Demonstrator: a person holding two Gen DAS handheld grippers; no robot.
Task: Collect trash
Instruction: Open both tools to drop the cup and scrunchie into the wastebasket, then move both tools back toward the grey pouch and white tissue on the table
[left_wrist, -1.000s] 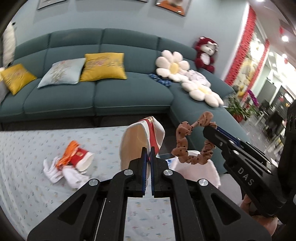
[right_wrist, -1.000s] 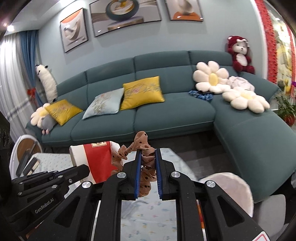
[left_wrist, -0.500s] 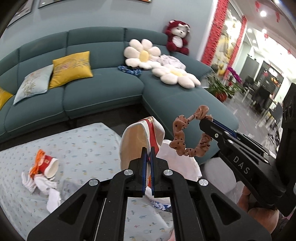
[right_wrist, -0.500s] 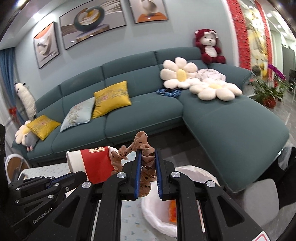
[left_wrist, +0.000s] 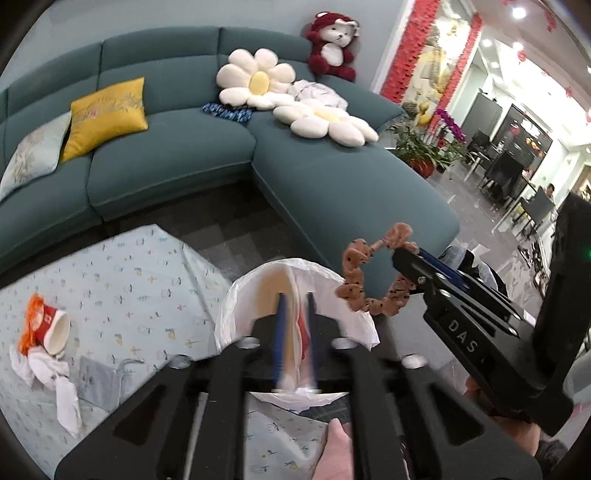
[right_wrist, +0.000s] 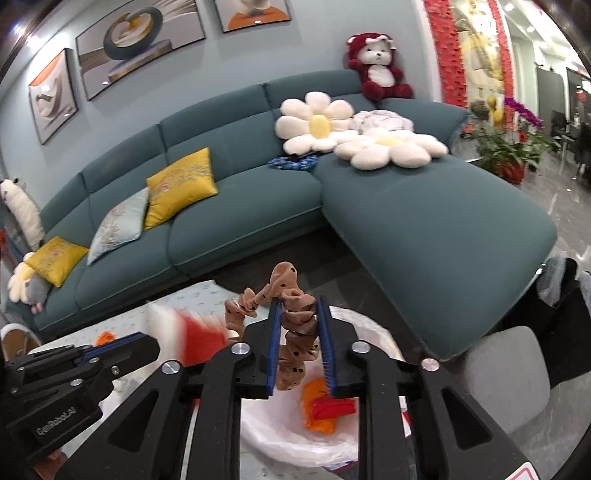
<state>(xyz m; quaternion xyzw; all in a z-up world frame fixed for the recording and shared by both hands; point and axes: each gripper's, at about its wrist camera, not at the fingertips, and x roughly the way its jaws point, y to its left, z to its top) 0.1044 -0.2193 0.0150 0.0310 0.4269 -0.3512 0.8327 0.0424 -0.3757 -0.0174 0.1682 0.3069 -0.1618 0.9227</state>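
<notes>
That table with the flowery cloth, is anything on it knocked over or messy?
Yes. A red-and-white paper cup lies tipped on its side near the left edge of the tablecloth, with orange stuff behind it and crumpled white tissues spread below. It looks like leftover trash, not yet in the white-lined bin.

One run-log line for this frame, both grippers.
left gripper: opening, paper cup between jaws | right gripper: opening, scrunchie between jaws | both over bin bag

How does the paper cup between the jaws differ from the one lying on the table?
The cup between the opening jaws of the left gripper is over the white bin bag and blurred; the table cup lies on its side among tissues, sharp. Both are red and white.
</notes>
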